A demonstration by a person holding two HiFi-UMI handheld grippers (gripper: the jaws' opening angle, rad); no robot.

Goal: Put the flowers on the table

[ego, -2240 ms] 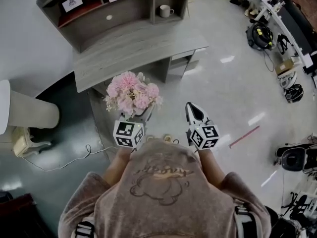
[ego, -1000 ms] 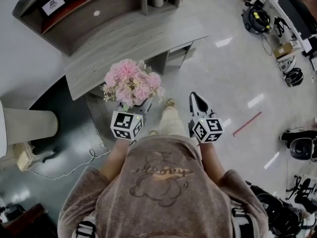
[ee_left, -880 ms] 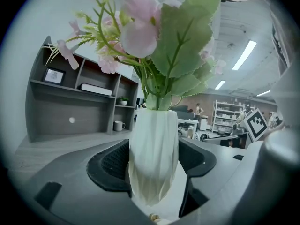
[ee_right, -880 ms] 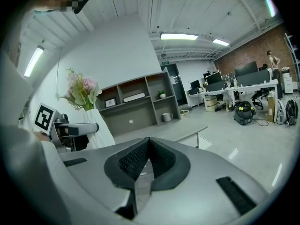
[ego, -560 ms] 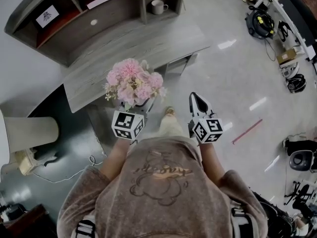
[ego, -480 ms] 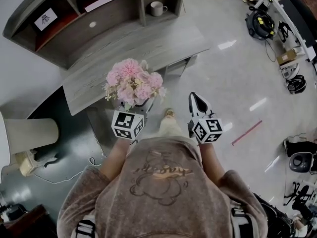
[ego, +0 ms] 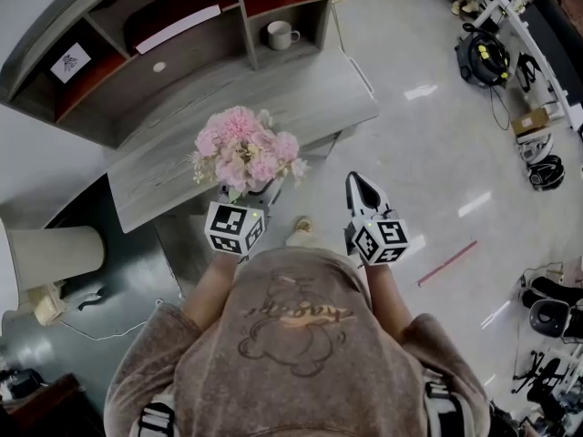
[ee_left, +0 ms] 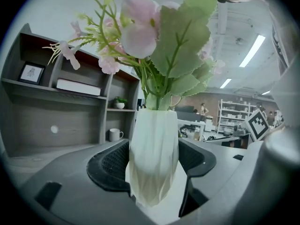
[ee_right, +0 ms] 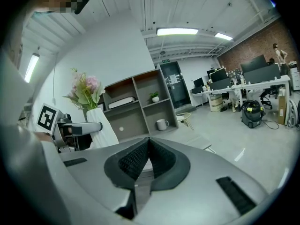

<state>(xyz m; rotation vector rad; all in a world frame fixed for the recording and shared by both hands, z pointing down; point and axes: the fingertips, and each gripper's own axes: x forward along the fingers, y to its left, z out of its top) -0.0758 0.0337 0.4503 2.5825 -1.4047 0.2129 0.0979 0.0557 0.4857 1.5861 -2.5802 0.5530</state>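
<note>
Left hand-held gripper (ee_left: 152,165) is pinching the white vase (ee_left: 153,139) of pink flowers (ego: 241,157), carrying it in the air by the counter (ego: 173,148). The right hand-held gripper (ee_right: 149,149) is hanging pressed together, empty. The set-down is not yet done.

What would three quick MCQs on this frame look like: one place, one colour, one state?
1. Where is the mug?
A) on the floor
B) in a shelf cubby
C) in the right gripper

2. What colour are the flowers?
A) pink
B) yellow
C) blue

3. What state is the left gripper in?
A) open, empty
B) shut on the vase
C) shut, empty

Key:
1 B: the mug stands inside an open cubby above the desk.
2 A: the blooms are pale pink over green leaves.
3 B: the left gripper view shows both pads pressed against the white vase.
</note>
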